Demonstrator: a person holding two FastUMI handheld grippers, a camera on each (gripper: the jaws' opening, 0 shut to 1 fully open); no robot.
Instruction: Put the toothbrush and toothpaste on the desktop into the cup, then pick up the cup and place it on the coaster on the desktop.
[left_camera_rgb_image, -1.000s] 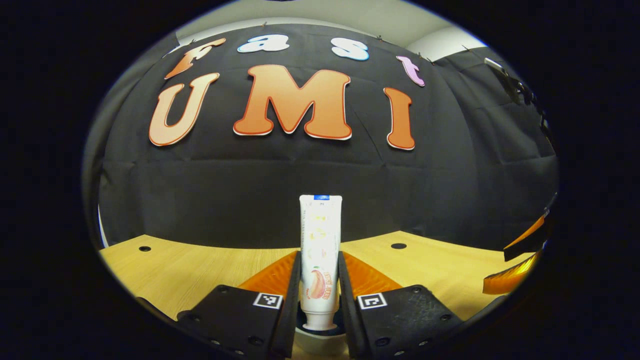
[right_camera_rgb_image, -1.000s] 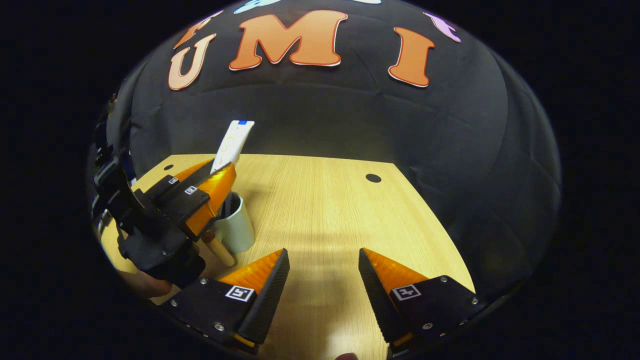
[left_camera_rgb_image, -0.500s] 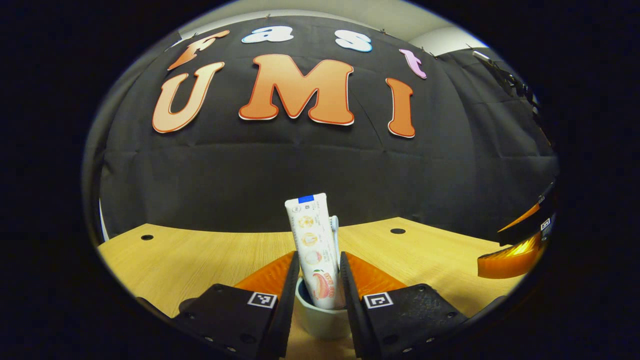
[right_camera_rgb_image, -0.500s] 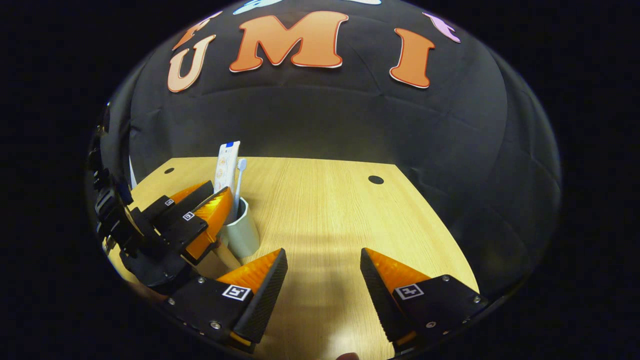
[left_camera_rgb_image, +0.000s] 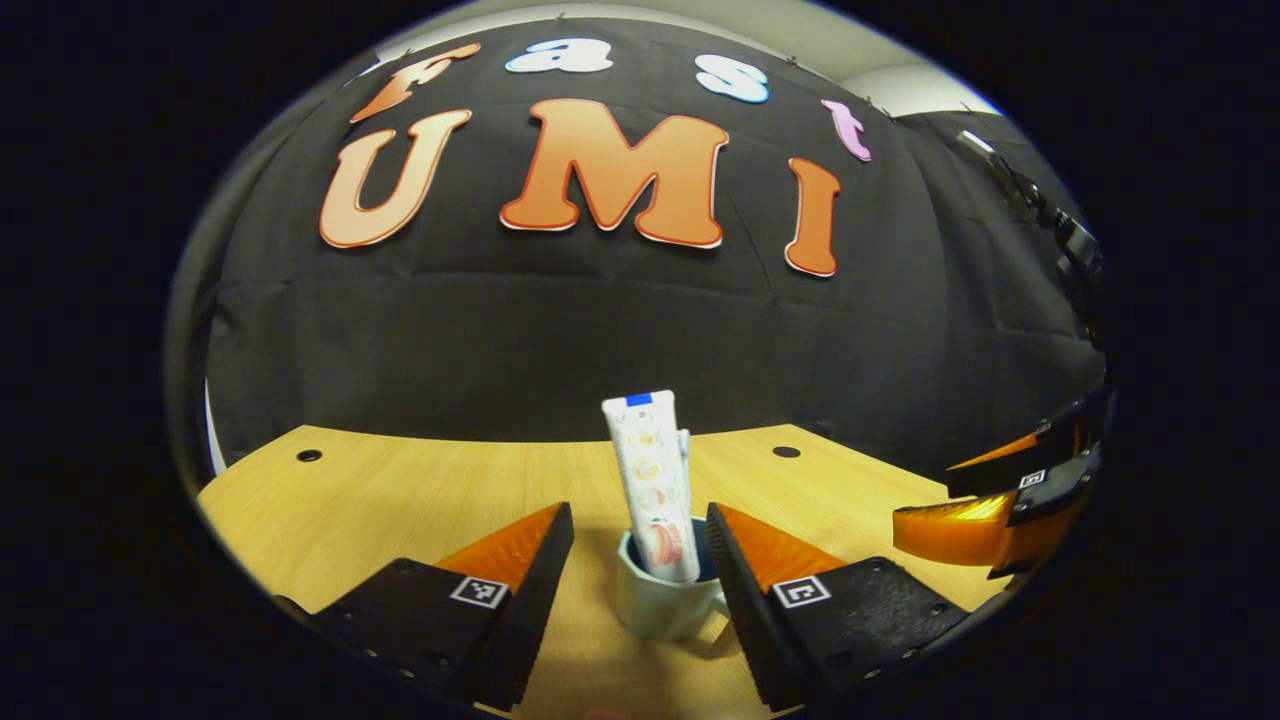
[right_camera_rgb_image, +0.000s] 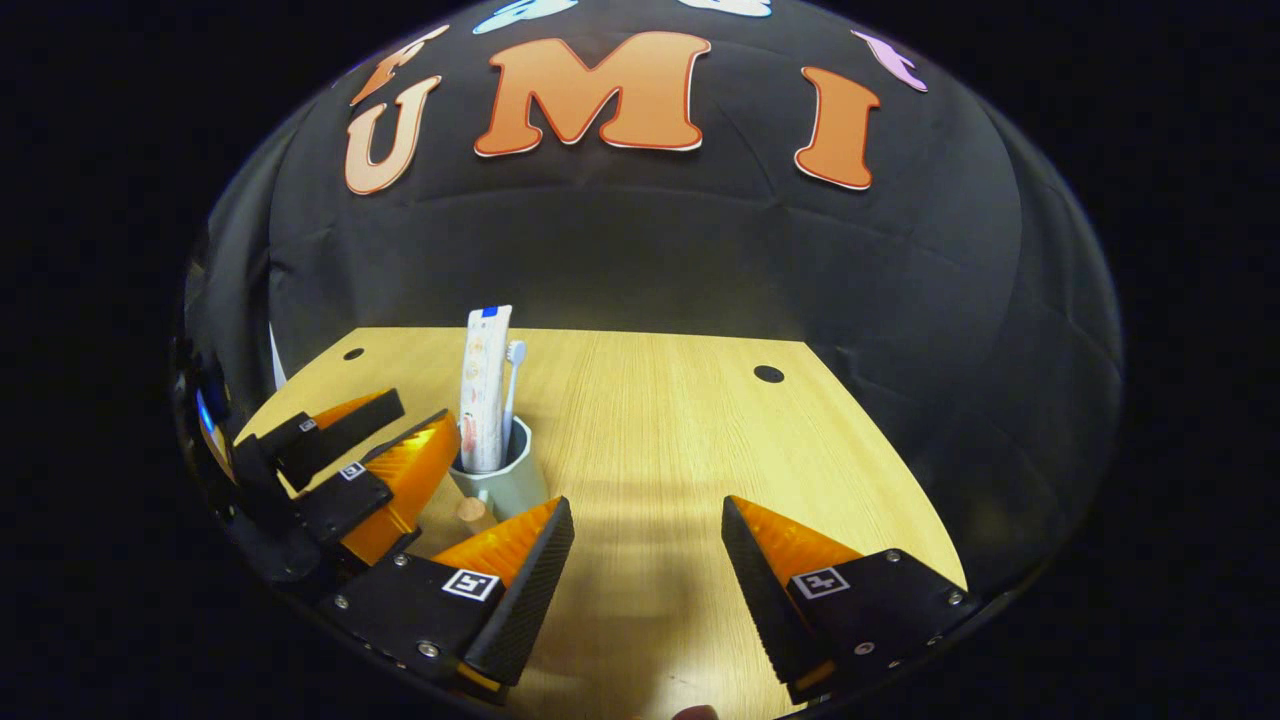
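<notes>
Now the left gripper (left_camera_rgb_image: 632, 530) has let go of the white toothpaste tube (left_camera_rgb_image: 655, 480) and pulled back, and its jaws are spread wide. That tube stands nearly upright in the pale green round cup (left_camera_rgb_image: 660, 605), with the white toothbrush (right_camera_rgb_image: 512, 385) just beside it. Both sit in the cup on the light wooden table (right_camera_rgb_image: 660, 420). Off to the side, the right gripper (right_camera_rgb_image: 645, 545) hangs over bare table, its jaws spread and holding nothing. A small round wooden thing (right_camera_rgb_image: 472, 512) lies by the cup.
</notes>
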